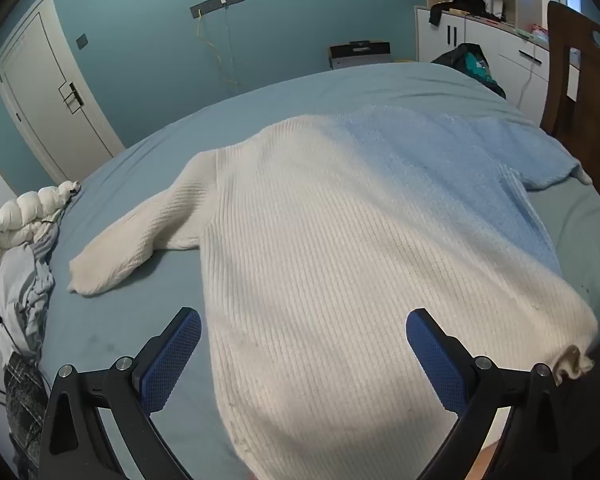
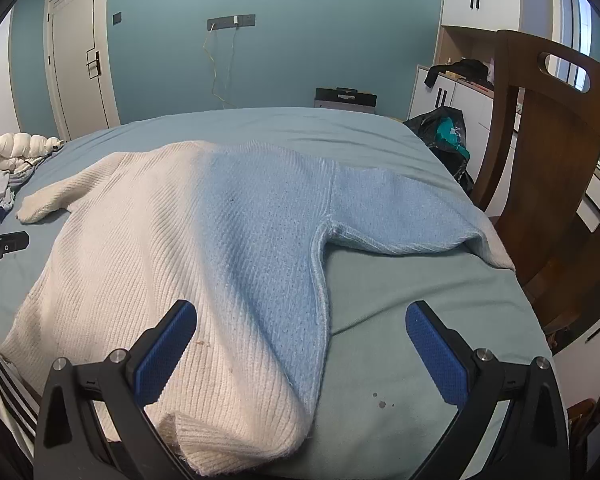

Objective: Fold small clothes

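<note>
A ribbed knit sweater [image 1: 320, 240], cream on its left half and pale blue on its right, lies spread flat on the bed [image 1: 140, 312] with both sleeves out. My left gripper [image 1: 304, 332] hovers open above the sweater's near left hem, nothing between its blue pads. In the right wrist view the same sweater [image 2: 220, 240] shows its blue side and right sleeve [image 2: 412, 220]. My right gripper [image 2: 302, 328] stands open over the sweater's right side edge, holding nothing. The left gripper's body [image 2: 0, 244] shows at the left edge of that view.
A pile of clothes with a white puffy jacket [image 1: 20, 220] lies at the bed's left edge. A wooden chair [image 2: 548, 168] stands close to the bed's right side. A dark bag [image 2: 444, 132] sits at the far right corner. A door [image 1: 48, 92] and white cabinets [image 1: 480, 44] line the walls.
</note>
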Motion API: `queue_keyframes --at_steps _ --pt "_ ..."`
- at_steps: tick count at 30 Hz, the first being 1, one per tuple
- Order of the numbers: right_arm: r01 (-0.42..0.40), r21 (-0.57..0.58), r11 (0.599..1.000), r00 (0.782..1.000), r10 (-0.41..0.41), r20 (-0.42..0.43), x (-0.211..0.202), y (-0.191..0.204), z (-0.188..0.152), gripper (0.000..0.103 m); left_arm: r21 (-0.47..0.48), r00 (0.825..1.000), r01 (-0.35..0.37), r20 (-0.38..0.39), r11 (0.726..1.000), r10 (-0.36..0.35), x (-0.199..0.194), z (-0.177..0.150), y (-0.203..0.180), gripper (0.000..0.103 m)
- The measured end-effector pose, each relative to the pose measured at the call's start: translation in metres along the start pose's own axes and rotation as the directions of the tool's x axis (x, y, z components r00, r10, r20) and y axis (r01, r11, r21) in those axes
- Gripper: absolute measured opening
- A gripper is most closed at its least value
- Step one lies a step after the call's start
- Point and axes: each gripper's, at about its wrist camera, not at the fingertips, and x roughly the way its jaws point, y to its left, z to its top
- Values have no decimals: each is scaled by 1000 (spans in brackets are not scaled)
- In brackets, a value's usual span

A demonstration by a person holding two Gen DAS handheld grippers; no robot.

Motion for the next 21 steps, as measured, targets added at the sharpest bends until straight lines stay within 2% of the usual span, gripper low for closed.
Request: queue_keyframes --at_steps 10,21 --pt "6 -4 1000 1000 -6 11 -1 -3 -1 102 -11 1000 6 9 1000 -5 10 2 1 103" --pt "5 -5 1000 1000 -5 8 -1 -3 -1 102 0 1000 2 10 1000 -2 0 -3 0 103"
